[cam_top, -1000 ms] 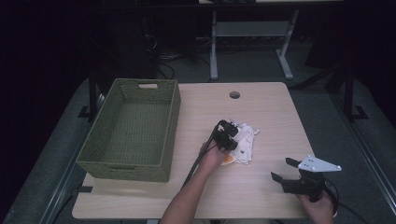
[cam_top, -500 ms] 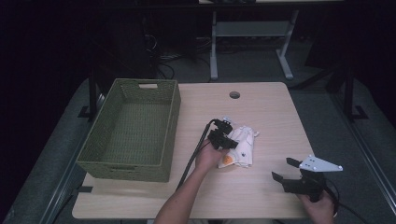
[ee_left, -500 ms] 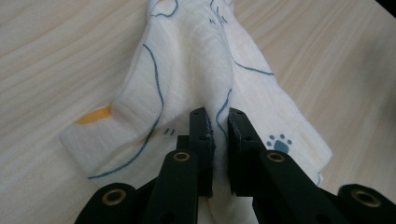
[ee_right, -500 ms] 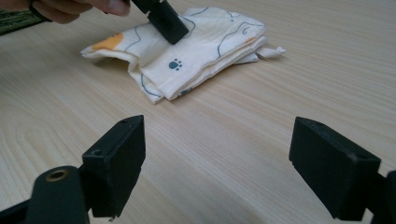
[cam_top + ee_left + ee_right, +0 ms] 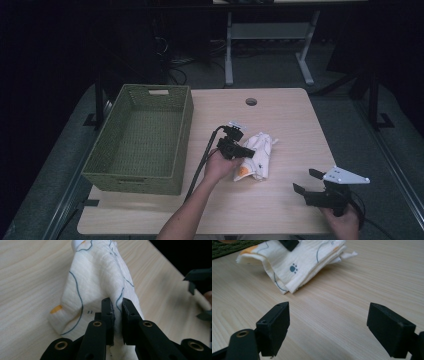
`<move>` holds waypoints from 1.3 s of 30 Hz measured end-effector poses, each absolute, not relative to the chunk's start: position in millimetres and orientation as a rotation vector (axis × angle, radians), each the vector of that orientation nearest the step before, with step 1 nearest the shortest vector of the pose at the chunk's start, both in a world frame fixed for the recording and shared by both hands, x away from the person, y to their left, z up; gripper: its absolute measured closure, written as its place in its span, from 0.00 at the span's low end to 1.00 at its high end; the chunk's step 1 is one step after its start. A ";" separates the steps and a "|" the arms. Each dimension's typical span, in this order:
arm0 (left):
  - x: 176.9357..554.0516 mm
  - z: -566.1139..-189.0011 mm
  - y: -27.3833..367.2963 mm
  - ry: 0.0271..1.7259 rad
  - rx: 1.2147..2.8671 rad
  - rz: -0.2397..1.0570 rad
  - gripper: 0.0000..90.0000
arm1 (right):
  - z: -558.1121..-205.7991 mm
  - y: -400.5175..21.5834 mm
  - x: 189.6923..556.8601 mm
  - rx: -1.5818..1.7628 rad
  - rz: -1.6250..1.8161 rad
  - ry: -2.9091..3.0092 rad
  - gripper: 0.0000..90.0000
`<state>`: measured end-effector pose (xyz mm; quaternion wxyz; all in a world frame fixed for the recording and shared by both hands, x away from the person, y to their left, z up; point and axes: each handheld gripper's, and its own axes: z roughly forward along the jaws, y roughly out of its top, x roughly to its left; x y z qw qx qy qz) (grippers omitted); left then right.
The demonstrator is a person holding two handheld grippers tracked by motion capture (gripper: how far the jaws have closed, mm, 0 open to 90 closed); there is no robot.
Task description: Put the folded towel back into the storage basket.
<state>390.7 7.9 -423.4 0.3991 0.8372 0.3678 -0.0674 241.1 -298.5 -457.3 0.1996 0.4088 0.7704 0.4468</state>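
Woven basket: a green rectangular wicker basket (image 5: 142, 137) with cut-out handles sits on the left part of the table, well to the left of the left gripper's fingers, nothing visible inside it.
Table: a light wooden rectangular tabletop (image 5: 295, 115) with a round cable hole (image 5: 251, 102) near its far edge, beyond both grippers.
Left hand: the person's left hand (image 5: 219, 165) comes in from the bottom centre and holds the left gripper.
Left gripper: the black two-jaw left gripper (image 5: 117, 312) has its jaws nearly together, pinching a raised fold of the cloth between them; in the high view it sits at (image 5: 246, 151), on the cloth's left side.
Cloth: a folded white fabric cloth (image 5: 257, 155) with thin blue line drawings, orange patches and a small blue paw print lies on the table mid-right; the left fingers (image 5: 107, 315) grip its ridge, and it is bunched upward there (image 5: 100, 280). In the right gripper view it lies ahead of and left of the right fingers (image 5: 299, 262), well apart from them.
Right gripper: the black right gripper (image 5: 337, 327) with a grey three-cornered plate on top stands with jaws wide apart, nothing between them, over bare wood; in the high view it is at (image 5: 307, 182).
Right hand: the right hand (image 5: 345, 222) holds it at the near right corner.
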 end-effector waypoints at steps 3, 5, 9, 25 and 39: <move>386.8 -416.9 11.3 0.917 2.090 -0.186 0.92 | -457.1 -298.9 240.7 1.142 1.255 2.152 0.20; 383.7 -412.3 13.7 0.904 2.076 -0.197 0.92 | -457.3 -298.5 240.5 1.146 1.254 2.152 0.20; 378.7 -403.9 18.2 0.874 2.051 -0.219 0.92 | -458.0 -297.2 240.2 1.152 1.254 2.156 0.20; 369.5 -383.7 40.2 0.854 1.967 -0.274 0.92 | -459.6 -297.8 242.0 1.167 1.247 2.151 0.20; 366.8 -370.5 60.8 0.852 1.946 -0.285 0.92 | -460.9 -297.0 243.0 1.170 1.233 2.158 0.20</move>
